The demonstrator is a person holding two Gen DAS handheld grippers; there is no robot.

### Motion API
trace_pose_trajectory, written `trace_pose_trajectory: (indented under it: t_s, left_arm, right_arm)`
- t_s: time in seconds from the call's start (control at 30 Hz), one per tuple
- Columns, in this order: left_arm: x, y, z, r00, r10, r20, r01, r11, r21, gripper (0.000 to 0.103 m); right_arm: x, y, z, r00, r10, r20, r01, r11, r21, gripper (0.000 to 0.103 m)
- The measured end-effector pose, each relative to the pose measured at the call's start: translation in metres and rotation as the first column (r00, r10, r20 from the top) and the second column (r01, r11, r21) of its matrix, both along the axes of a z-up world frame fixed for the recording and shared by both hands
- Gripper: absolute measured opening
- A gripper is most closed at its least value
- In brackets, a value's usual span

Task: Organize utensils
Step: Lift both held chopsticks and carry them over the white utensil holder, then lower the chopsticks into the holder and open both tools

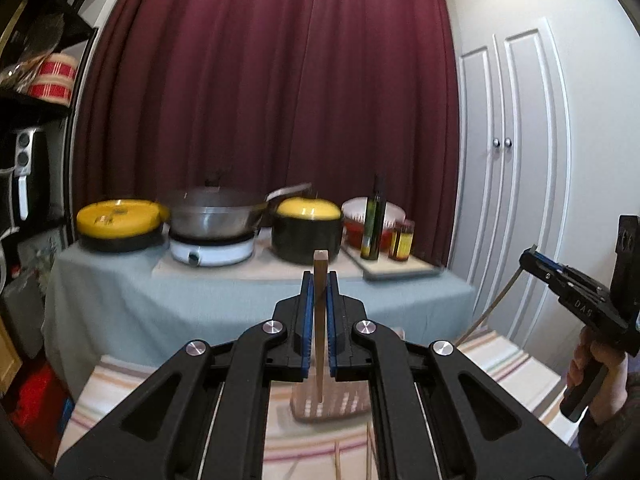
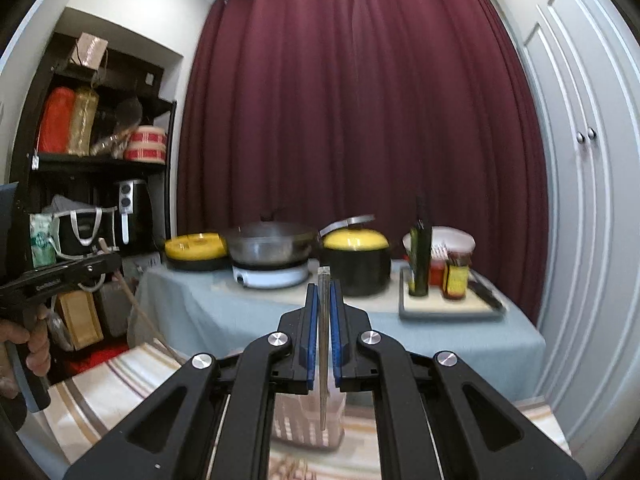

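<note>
both grippers raised, each clamped on chopsticks

the left gripper (image 1: 320,280) pinches upright brown wooden chopsticks (image 1: 320,320); the right gripper (image 2: 325,292) pinches upright grey metal chopsticks (image 2: 324,344), both above a pale slotted utensil basket (image 2: 308,420) on striped cloth (image 2: 120,392).

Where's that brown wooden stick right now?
The wooden stick stands upright, clamped in the left gripper, at the centre of the left wrist view. Its lower end hangs just above the slatted holder on the striped cloth.
</note>
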State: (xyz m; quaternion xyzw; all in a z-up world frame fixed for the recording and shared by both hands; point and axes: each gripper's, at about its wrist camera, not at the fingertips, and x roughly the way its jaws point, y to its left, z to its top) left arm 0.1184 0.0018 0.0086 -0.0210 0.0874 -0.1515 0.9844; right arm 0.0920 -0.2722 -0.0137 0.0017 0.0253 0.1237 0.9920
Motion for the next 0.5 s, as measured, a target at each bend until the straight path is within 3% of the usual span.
trace_pose_trajectory:
  t_s: [0.2,0.5]
  left_arm:
    - [0.044,-0.016,0.017,1.000,-0.018,0.018,0.017,1.000,0.022,0.006]
    - [0.093,-0.029,-0.035,0.995,-0.005,-0.101,0.011,0.998,0.062,0.006]
  right_arm:
    - [0.038,0.006,0.015,1.000,0.025,0.014,-0.026,0.999,0.020,0.007]
    - [0.086,0.011,-0.032,0.990,0.042,-0.136,-0.034,0.998,0.057,0.007]
